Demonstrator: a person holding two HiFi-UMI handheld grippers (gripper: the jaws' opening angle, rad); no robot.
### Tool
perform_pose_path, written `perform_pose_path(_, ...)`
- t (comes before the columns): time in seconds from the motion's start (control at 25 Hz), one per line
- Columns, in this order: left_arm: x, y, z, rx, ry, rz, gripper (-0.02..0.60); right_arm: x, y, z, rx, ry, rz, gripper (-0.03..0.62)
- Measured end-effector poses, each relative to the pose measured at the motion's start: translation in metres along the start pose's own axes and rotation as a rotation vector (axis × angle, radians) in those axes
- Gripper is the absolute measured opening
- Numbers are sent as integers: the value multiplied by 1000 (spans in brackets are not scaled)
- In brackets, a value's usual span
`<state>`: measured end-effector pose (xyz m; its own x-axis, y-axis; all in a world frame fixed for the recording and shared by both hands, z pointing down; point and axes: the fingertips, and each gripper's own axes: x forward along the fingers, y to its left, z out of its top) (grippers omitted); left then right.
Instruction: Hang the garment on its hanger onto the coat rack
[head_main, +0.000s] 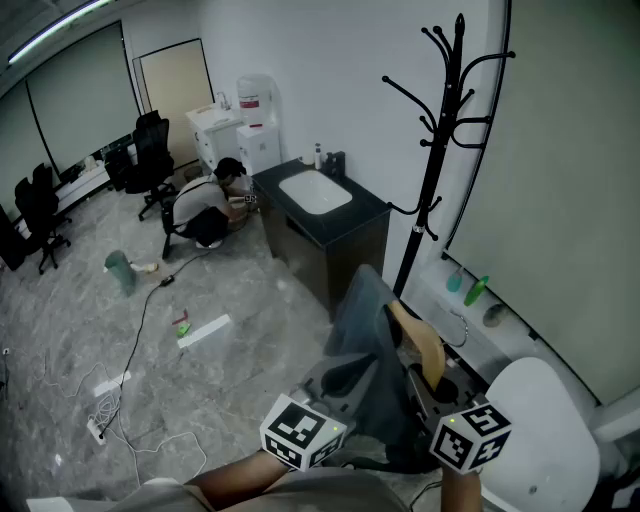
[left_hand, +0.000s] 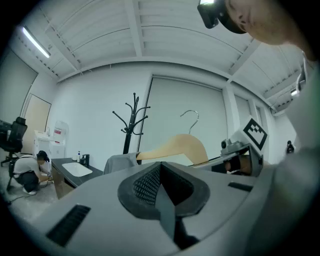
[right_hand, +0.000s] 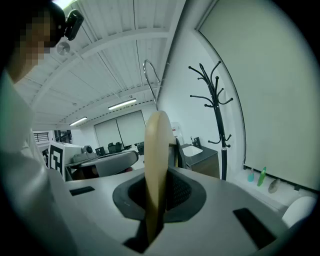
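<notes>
R gripper fingers clamped on the wooden hanger, L gripper fingers shut, apparently on a fold of the grey garment draped just beyond them, w/ the coat rack well ahead & bare, so pickup looks done, hooking onto a peg not yet.

Cool, dimmish light from a ceiling strip; edges bow, perhaps blurred.

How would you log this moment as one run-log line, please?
right gripper: shut on hanger | left gripper: shut on garment | coat rack: ahead, hanger not yet hung
</notes>
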<state>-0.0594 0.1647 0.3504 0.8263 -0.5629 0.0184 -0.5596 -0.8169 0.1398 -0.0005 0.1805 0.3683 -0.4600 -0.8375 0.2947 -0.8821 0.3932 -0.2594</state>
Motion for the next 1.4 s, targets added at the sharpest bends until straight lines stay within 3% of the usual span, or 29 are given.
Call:
perform_pose_path(0.72,6,-14,-4,10,21,-35,6,-9,-5,-7,-27,20,-18,28)
perform_pose_path(1.4,35,-15,-18,8,60,-8,6,-3,-41,-1,-10,17,10,28)
